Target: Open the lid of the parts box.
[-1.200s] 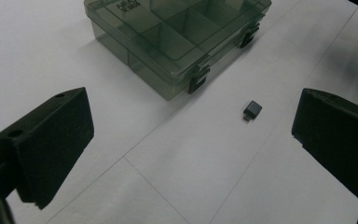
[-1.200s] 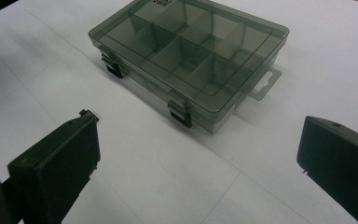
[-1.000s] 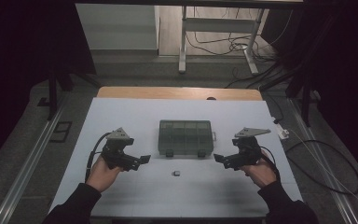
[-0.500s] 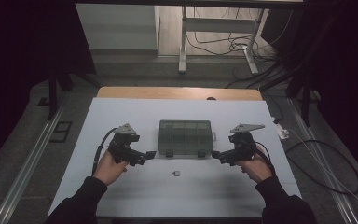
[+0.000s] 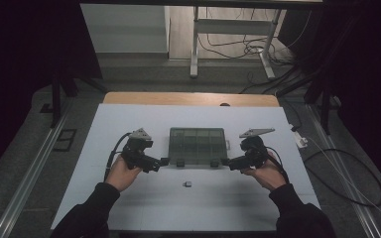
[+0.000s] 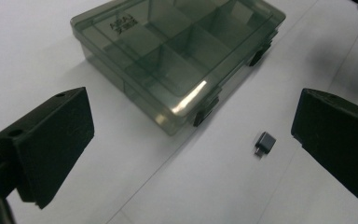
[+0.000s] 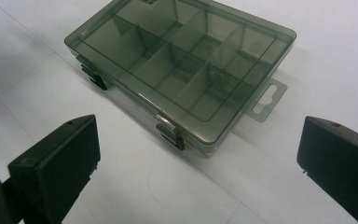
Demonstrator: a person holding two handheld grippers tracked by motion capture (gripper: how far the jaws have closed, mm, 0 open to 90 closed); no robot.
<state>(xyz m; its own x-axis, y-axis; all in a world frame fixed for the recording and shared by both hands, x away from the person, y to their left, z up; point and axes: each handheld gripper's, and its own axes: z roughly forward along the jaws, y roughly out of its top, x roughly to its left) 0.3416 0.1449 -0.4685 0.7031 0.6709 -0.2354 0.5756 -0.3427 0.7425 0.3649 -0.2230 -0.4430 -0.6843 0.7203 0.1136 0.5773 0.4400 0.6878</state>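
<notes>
**Both grippers flank closed compartment box, jaws wide, nothing held**

Smoky translucent plastic box (image 5: 197,145), rectangular, lid shut, inner dividers visible through the lid, two dark latches on its near edge, flat hang tab on one short side. It sits mid white matte tabletop (image 5: 129,119). Left hand-held gripper (image 5: 164,161) just beside the box's near-left corner, jaws spread wide, empty. Right hand-held gripper (image 5: 225,161) just beside the near-right corner, jaws equally wide, empty. Jaws are black, blocky, matte. Small dark grey rectangular adapter (image 6: 265,142) lies on the tabletop near the box's latch side, apart from it.
</notes>
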